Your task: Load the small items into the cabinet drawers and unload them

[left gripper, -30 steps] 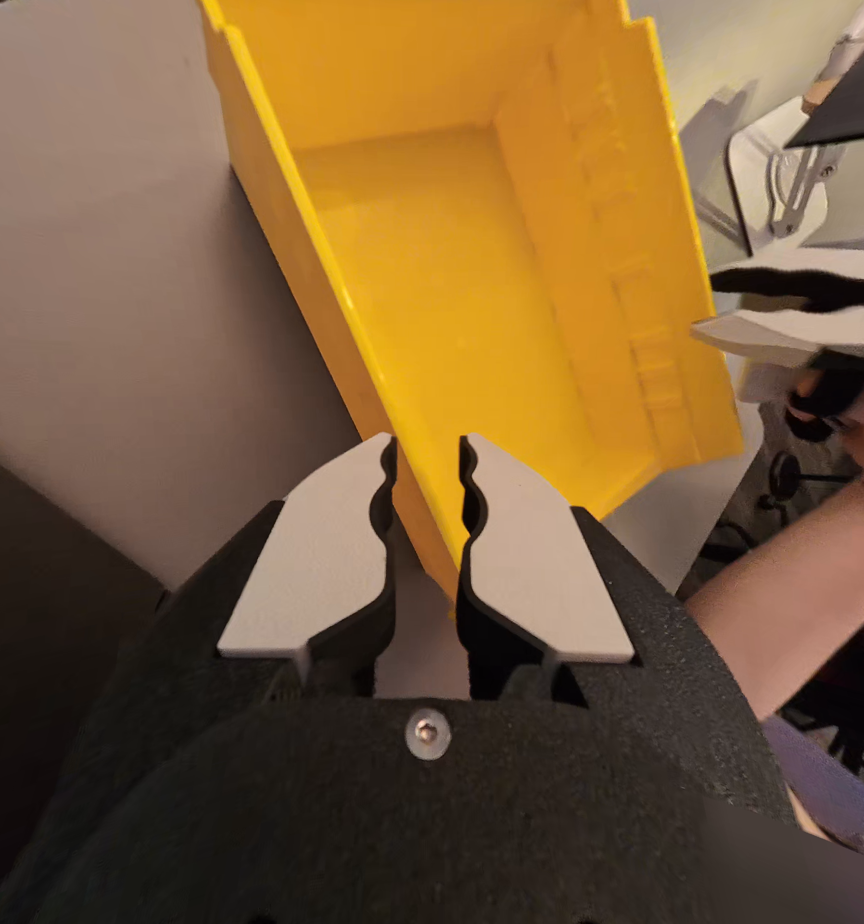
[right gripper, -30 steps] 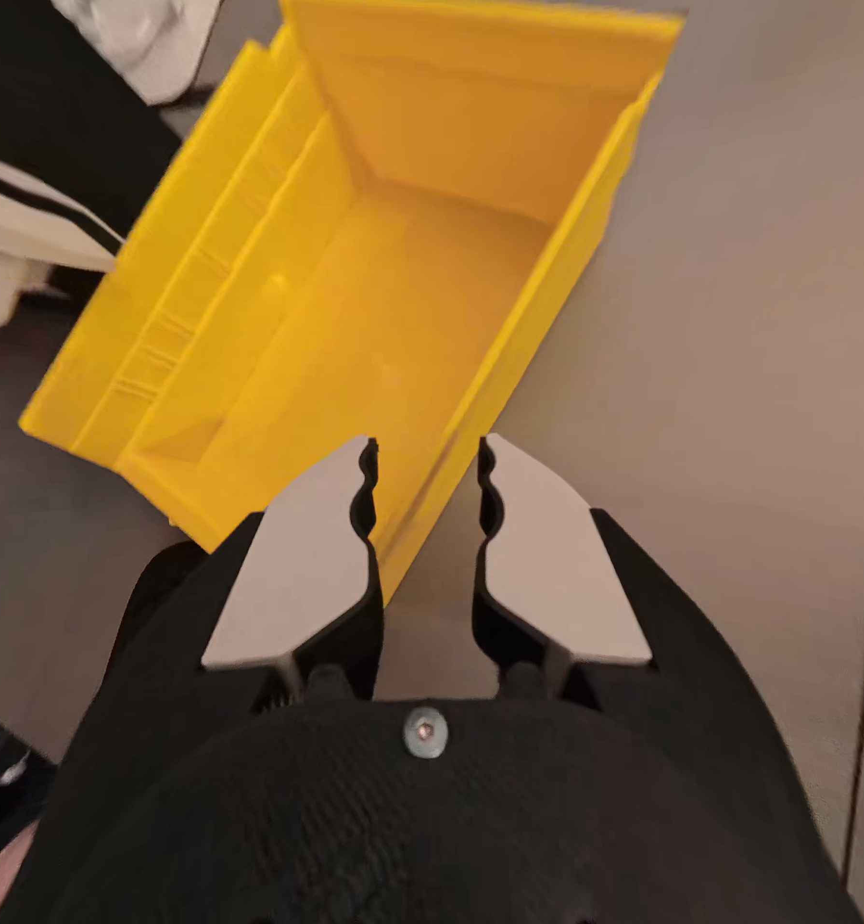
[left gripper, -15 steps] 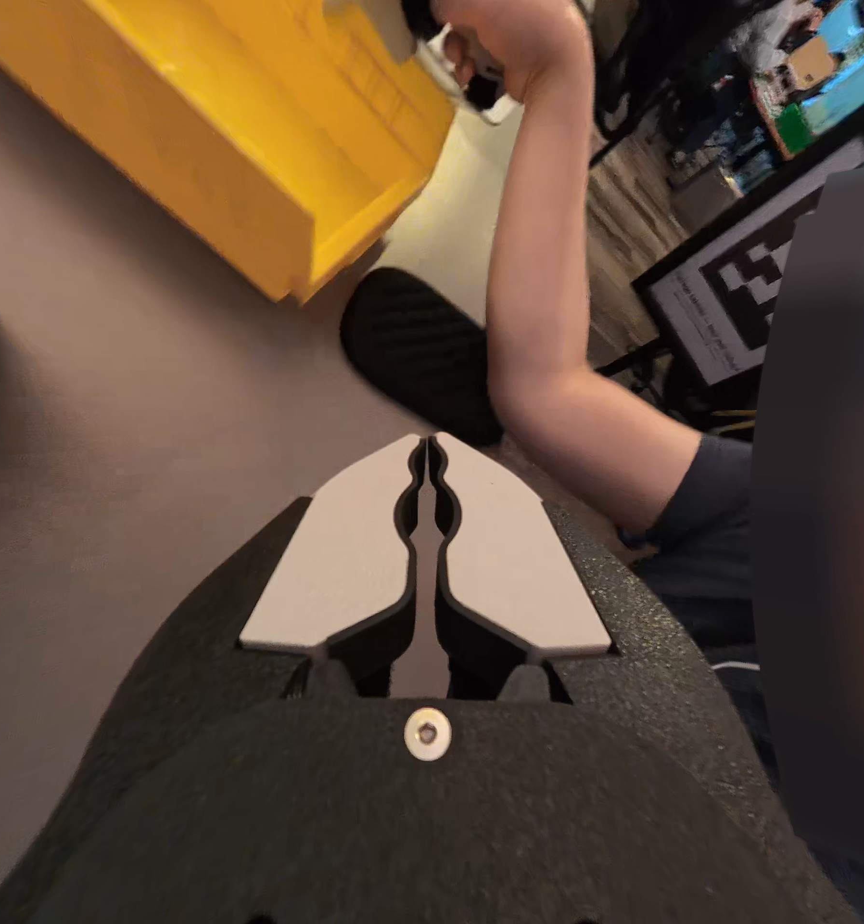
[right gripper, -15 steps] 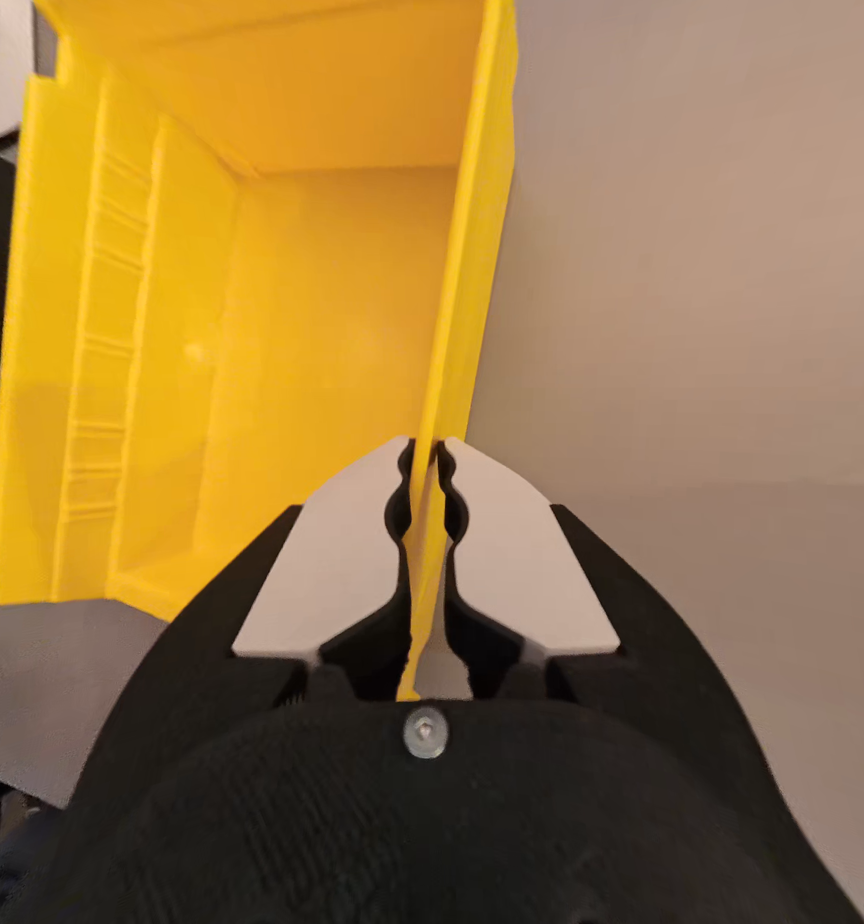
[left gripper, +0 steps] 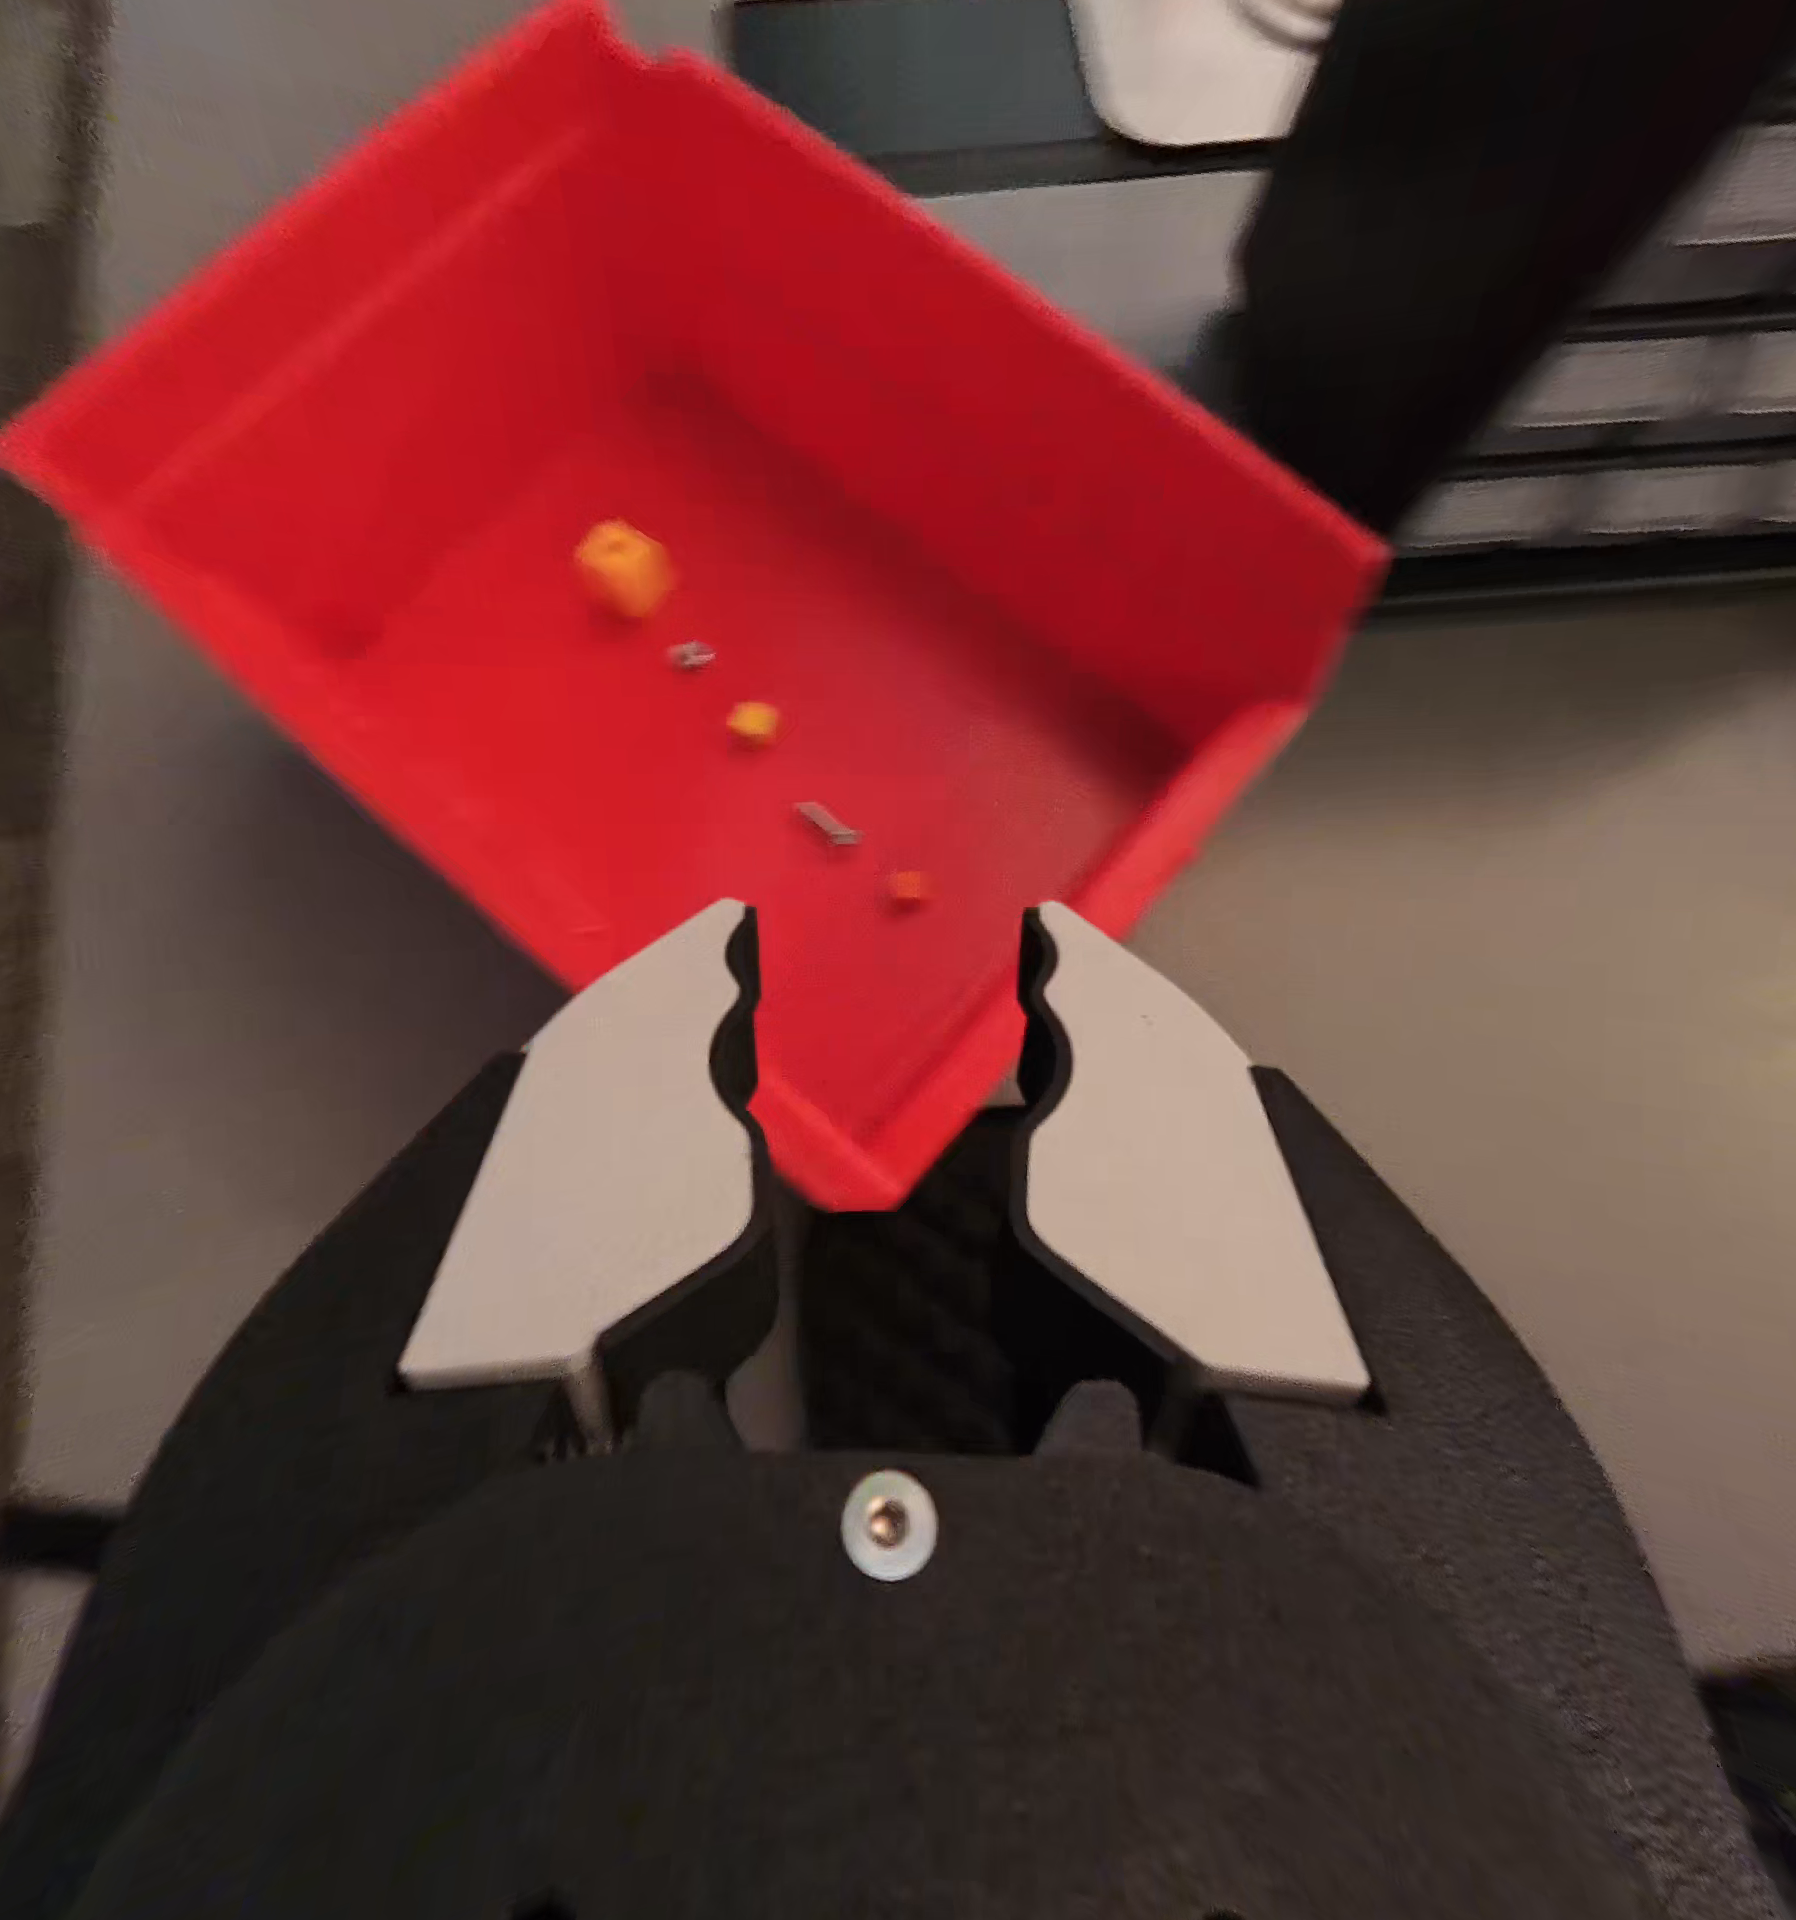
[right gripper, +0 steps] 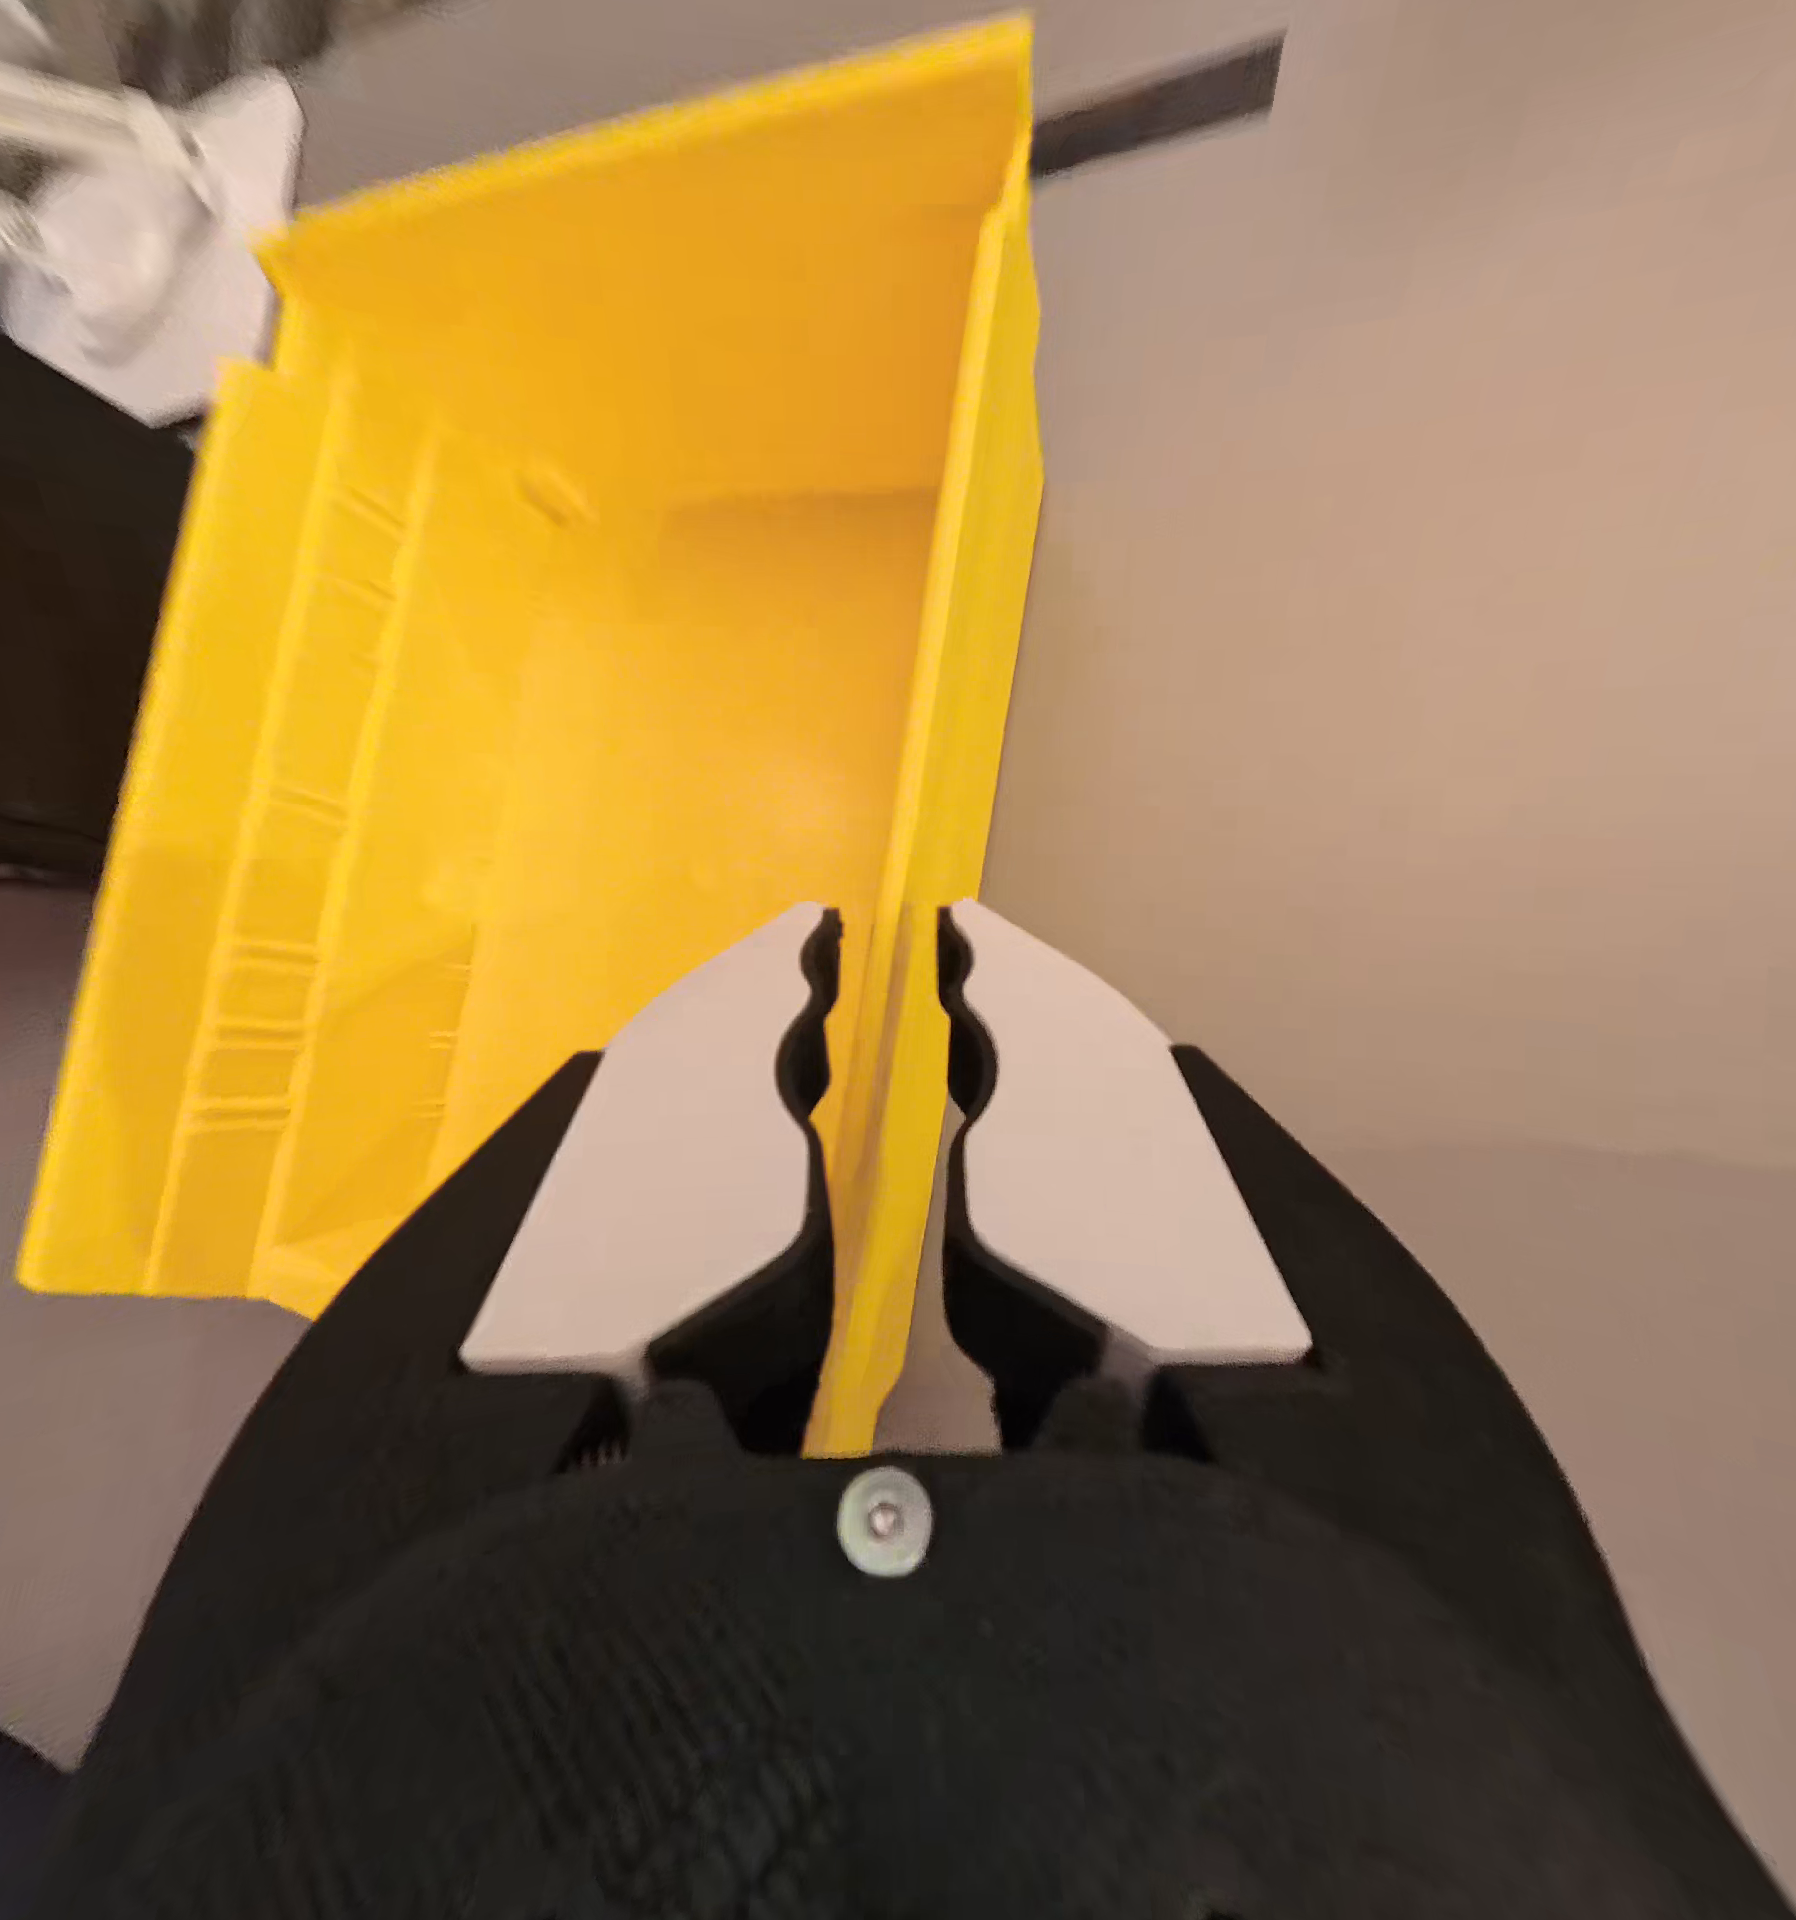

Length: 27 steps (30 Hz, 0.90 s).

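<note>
While the yellow drawer (right gripper: 603, 727), empty, is pinched by its side wall in the right tongs (right gripper: 889, 920) above the worktop (right gripper: 1445, 727), it could twist out, the grip being thin & off-centre. Left tongs (left gripper: 883, 920) are spread wide, holding nothing, at the corner of the red drawer (left gripper: 873, 499); its small items (left gripper: 754, 722) could spill if bumped. No legible writing is seen.

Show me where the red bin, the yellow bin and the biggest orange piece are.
red bin (left gripper: 520, 343): left wrist view, on its far inner wall.
yellow bin (right gripper: 665, 727): right wrist view, on its inner floor.
biggest orange piece (left gripper: 624, 566): left wrist view, on the piece's middle, lying on the red bin's floor.
</note>
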Each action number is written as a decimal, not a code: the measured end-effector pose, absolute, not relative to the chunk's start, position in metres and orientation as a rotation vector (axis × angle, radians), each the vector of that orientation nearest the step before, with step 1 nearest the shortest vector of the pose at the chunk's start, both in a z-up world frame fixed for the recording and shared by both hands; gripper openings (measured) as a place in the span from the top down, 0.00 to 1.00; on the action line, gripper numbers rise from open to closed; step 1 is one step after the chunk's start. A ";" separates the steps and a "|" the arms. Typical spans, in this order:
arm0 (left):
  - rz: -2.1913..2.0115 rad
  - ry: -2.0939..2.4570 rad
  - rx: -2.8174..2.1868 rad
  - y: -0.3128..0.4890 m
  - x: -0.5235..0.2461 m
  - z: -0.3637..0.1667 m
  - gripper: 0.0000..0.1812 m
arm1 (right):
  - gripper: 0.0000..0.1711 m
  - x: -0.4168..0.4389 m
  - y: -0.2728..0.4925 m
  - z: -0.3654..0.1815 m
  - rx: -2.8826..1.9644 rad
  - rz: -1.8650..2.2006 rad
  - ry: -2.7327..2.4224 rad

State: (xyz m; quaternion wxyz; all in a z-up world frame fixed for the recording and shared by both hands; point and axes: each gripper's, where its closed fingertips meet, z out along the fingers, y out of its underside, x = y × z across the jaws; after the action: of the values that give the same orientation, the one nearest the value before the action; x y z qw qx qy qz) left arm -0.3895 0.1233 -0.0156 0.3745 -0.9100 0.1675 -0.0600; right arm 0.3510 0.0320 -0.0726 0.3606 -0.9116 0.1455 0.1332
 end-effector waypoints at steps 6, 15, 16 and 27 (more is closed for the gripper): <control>0.045 0.261 -2.485 0.141 -0.451 -0.050 0.65 | 0.88 0.365 0.033 -0.031 -2.083 0.406 0.455; -0.182 0.251 -2.644 0.149 -0.452 -0.074 0.75 | 0.88 0.347 0.014 -0.075 -2.410 0.349 0.356; -0.167 0.270 -2.676 0.151 -0.453 -0.075 0.77 | 0.88 0.342 0.012 -0.082 -2.461 0.340 0.322; 0.145 0.574 -2.965 0.167 -0.474 -0.081 0.88 | 0.94 0.336 0.009 -0.103 -2.625 0.254 0.261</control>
State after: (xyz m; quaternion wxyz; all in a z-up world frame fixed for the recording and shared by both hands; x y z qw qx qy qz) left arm -0.4736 0.1669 -0.0809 0.0592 -0.9789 0.1895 0.0479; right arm 0.3357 0.0092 -0.1026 0.2431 -0.9608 0.0954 0.0930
